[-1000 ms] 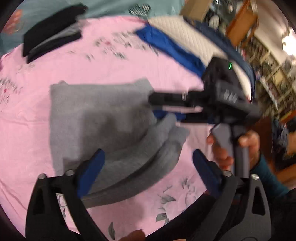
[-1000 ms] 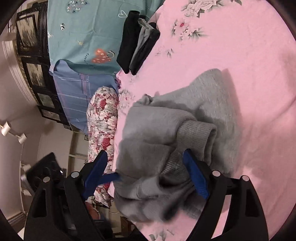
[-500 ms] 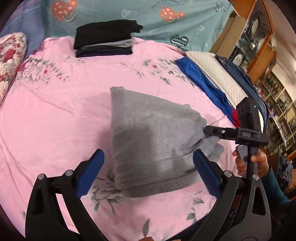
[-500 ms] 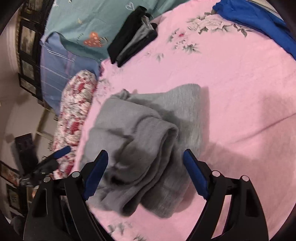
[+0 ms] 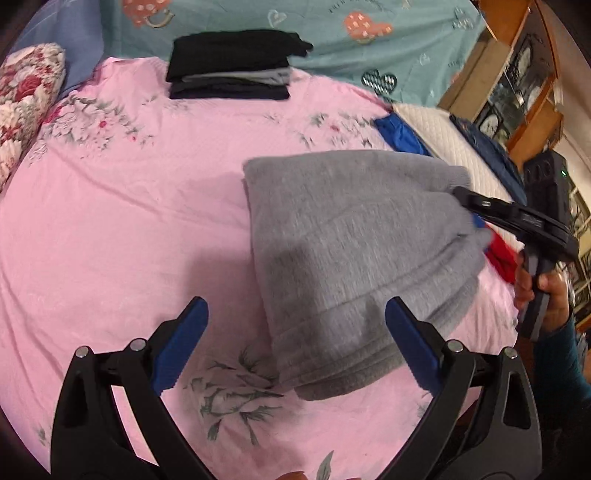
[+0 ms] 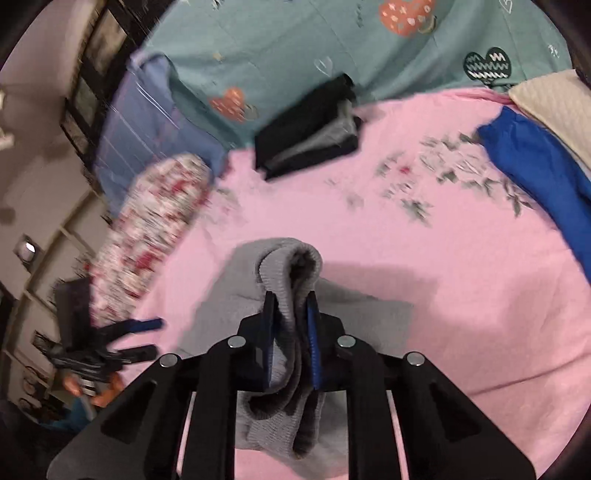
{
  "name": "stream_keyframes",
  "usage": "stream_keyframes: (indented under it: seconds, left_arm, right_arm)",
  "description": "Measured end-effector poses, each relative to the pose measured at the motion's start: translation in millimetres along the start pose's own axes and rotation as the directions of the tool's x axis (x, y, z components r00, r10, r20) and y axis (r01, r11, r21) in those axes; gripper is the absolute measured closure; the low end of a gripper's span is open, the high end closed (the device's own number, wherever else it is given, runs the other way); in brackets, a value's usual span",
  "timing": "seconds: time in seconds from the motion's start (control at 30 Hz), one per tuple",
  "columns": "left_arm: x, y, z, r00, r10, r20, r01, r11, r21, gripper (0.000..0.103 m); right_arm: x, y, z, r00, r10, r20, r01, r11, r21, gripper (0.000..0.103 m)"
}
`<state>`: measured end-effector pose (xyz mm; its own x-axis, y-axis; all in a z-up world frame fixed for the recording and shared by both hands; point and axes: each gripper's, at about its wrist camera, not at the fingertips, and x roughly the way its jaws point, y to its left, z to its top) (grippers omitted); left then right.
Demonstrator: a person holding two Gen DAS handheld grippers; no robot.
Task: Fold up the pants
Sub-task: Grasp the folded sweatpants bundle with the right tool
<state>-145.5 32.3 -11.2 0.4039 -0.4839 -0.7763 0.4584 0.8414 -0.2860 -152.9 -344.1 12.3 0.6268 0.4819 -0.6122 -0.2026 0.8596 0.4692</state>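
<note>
The grey pants (image 5: 354, 251) lie folded into a thick bundle on the pink floral bedsheet (image 5: 122, 221), right of centre in the left wrist view. My left gripper (image 5: 295, 343) is open just in front of the bundle's near edge, nothing between its blue pads. My right gripper (image 6: 290, 345) is shut on the ribbed cuffs of the grey pants (image 6: 291, 269), which bunch up between its pads. In the left wrist view the right gripper (image 5: 480, 218) pinches the bundle's right side, held by a hand (image 5: 550, 295).
A stack of folded black and grey clothes (image 5: 236, 64) sits at the far edge near a teal cover (image 5: 332, 26). Blue cloth (image 6: 535, 170), a white quilted item (image 5: 443, 147) and red cloth (image 5: 502, 258) lie right. A floral pillow (image 5: 26, 99) is left.
The right gripper went from open around the pants to shut on the cuffs. The left gripper drew back, so the folded bundle now sits further right in its view.
</note>
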Motion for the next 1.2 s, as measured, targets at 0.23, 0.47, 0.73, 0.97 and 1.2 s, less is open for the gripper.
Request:
stream_keyframes:
  seconds: [0.23,0.47,0.73,0.97,1.2]
  left_arm:
    - [31.5,3.4,-5.0,0.994,-0.009,-0.107,0.009,1.000,-0.003,0.002]
    - [-6.9,22.8,2.9,0.999,-0.042,-0.012,0.041,0.997,-0.065,0.002]
    - [1.0,33.4,2.8,0.998,-0.038,-0.048,0.031,0.991,-0.132,0.002]
    - [10.6,24.7,11.3,0.987,-0.147,-0.067,0.137,0.981,-0.135,0.002]
    - [26.1,32.9,10.3,0.974,-0.201,-0.108,0.176,0.962,-0.207,0.002]
  right_arm:
    - [25.3,-14.3,-16.7,0.964,-0.255,-0.078,0.250,0.966,-0.070,0.059]
    - [-1.6,26.9,-16.1,0.984,0.172,-0.045,-0.171,0.985,0.032,0.049]
    - [-3.0,5.0,-34.3,0.976,0.162,-0.146,-0.136,0.976,0.172,0.024]
    - [-18.4,-51.9,-73.2,0.963,0.135,-0.233,-0.007,0.877,0.481,0.012]
    - [15.4,-59.5,-82.9,0.937,0.258,-0.235,-0.063,0.788,0.612,0.012]
